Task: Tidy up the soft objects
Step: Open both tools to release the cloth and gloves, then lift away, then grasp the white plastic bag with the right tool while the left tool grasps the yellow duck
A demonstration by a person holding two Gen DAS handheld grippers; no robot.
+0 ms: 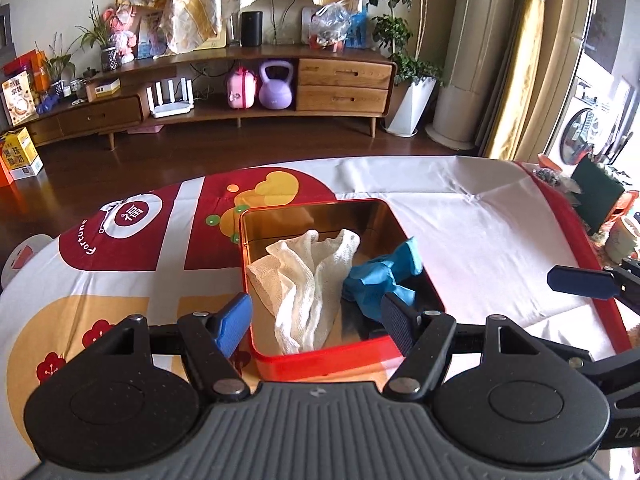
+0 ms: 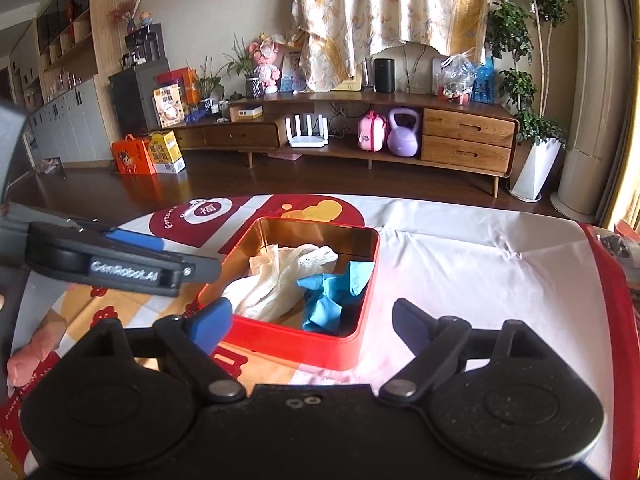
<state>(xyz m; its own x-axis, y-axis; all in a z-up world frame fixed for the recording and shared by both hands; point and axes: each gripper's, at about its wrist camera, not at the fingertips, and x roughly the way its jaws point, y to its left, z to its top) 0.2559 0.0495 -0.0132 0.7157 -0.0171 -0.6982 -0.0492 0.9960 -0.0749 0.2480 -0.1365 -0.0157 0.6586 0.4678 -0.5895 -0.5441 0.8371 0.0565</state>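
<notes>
**Two soft items in the tin, both jaws empty: risks and count**

Lying in the lower centre of the left wrist view: a red tin [image 1: 320,354] with a gold inner wall, on the printed cloth of the tabletop [image 1: 480,232]. Inside, toward the left, a white gauze cloth [image 1: 308,280]; toward the right, a crumpled blue glove [image 1: 380,276], one end draped up over the right rim. Cloth and glove touching near the middle of the tin.

Left gripper [image 1: 316,320] poised over the near rim, jaws wide, holding nothing. Right gripper [image 2: 312,320] likewise low in its frame, just before the tin's near edge, jaws wide and empty.

Possible trouble, as a judgement:
- Glove slipping out over the right rim if the tin gets nudged, since part of it already hangs over that edge.
- Tin sliding or rucking the loose tablecloth if a jaw catches its wall; cloth creases visible right of the tin.
- Gauze snagging on a pad and lifting back out on withdrawal, being open-weave and light.
- The two grippers clashing, both crowded near the same tin.
- A pink soft-looking thing [image 2: 36,350] at the lower left edge of the right wrist view possibly overlooked; identity unclear.

Count: one tin, one gauze cloth, one blue glove, one pink item, two grippers. No lid visible in either view.
</notes>
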